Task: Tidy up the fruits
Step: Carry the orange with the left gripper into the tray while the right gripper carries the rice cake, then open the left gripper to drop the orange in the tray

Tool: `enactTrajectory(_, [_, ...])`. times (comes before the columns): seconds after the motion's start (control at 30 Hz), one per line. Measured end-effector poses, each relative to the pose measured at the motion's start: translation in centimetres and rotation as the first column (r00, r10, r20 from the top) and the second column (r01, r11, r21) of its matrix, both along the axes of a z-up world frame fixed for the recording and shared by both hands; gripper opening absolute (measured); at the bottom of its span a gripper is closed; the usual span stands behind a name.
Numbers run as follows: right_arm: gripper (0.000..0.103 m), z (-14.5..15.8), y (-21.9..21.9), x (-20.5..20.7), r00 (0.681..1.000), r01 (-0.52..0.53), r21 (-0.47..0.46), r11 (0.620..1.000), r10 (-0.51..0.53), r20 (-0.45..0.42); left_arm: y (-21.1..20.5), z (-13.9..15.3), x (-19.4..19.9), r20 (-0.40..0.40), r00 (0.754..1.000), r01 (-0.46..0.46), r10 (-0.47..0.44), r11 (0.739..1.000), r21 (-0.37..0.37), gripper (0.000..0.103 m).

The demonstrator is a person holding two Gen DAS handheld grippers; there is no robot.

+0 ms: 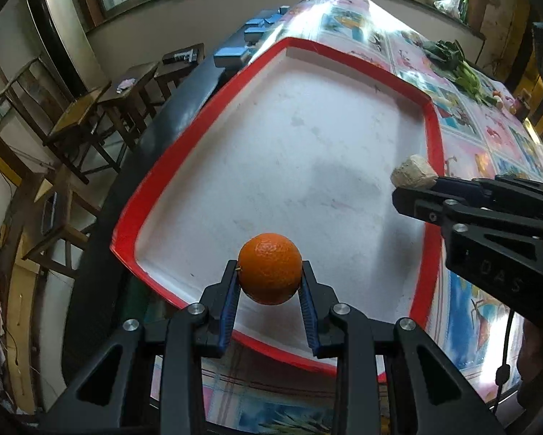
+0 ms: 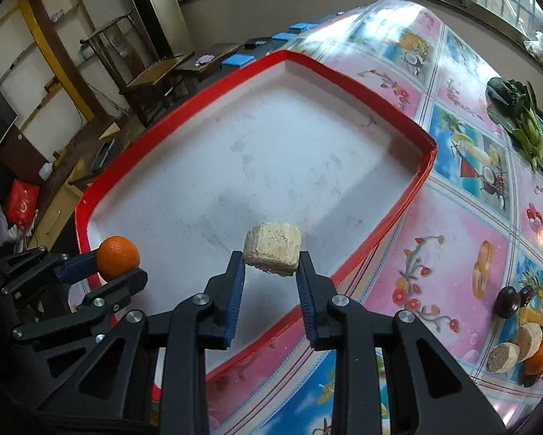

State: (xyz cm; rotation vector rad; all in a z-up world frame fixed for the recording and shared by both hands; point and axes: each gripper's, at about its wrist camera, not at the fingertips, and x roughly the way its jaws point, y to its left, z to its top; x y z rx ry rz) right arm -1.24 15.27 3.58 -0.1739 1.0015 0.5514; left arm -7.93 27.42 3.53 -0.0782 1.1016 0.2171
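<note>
Now both tools hang over the red-rimmed tray point(image 2: 409, 199), which sits on the patterned surface point(image 2: 452, 217) with its white floor bare; the left tool point(image 1: 270, 277) is clamped on an orange point(image 1: 270, 269), its blue pads point(image 1: 231, 301) pressing the fruit's two sides, above the tray's near edge; the right tool point(image 2: 272, 261) is clamped on a pale, rough-skinned chunk of cut fruit point(image 2: 272, 248), held over the tray's right half. Neither fruit touches the tray yet, so both appear ready to be set down.

The round orange is the likelier trouble; let go from height, it may roll across the smooth floor toward the low rim, or out over the near edge beneath it. The pale chunk is gripped by its lower corners, so it may tip or slip before release. With the two tools near each other, lowering together risks a knock. More fruits point(image 2: 517, 348) wait at the near right of the surface, and leafy greens point(image 2: 521, 119) lie far right.
</note>
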Motion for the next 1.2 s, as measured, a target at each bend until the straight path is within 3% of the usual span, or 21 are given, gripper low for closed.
enactTrajectory(0.53, [0.031,-0.2,-2.9,-0.1,0.999,-0.047,-0.062,0.997,0.047,-0.002,-3.1,-0.8,-1.2,-0.037,0.999,0.02,-0.022,0.999,-0.036,0.031])
enactTrajectory(1.0, [0.032,-0.3,-5.3,-0.2,0.999,-0.042,-0.052,0.998,0.043,0.01,-5.0,-0.7,-1.4,-0.038,0.999,0.036,-0.038,0.998,-0.046,0.032])
enactTrajectory(1.1, [0.047,-0.2,-5.2,-0.6,0.999,-0.049,-0.009,0.999,0.049,0.011,-4.7,-0.6,-1.5,-0.028,0.999,0.029,-0.03,0.998,-0.049,0.032])
enactTrajectory(1.17, [0.057,0.2,-5.2,-0.9,0.998,-0.042,-0.003,0.999,0.043,0.043,-4.5,-0.5,-1.5,-0.018,0.999,0.027,-0.028,0.998,-0.052,0.041])
enactTrajectory(1.2, [0.06,0.5,-5.2,-1.1,0.997,-0.047,0.006,0.999,0.046,0.059,-4.4,-0.2,-1.6,-0.004,1.0,0.02,-0.02,0.999,-0.043,0.051])
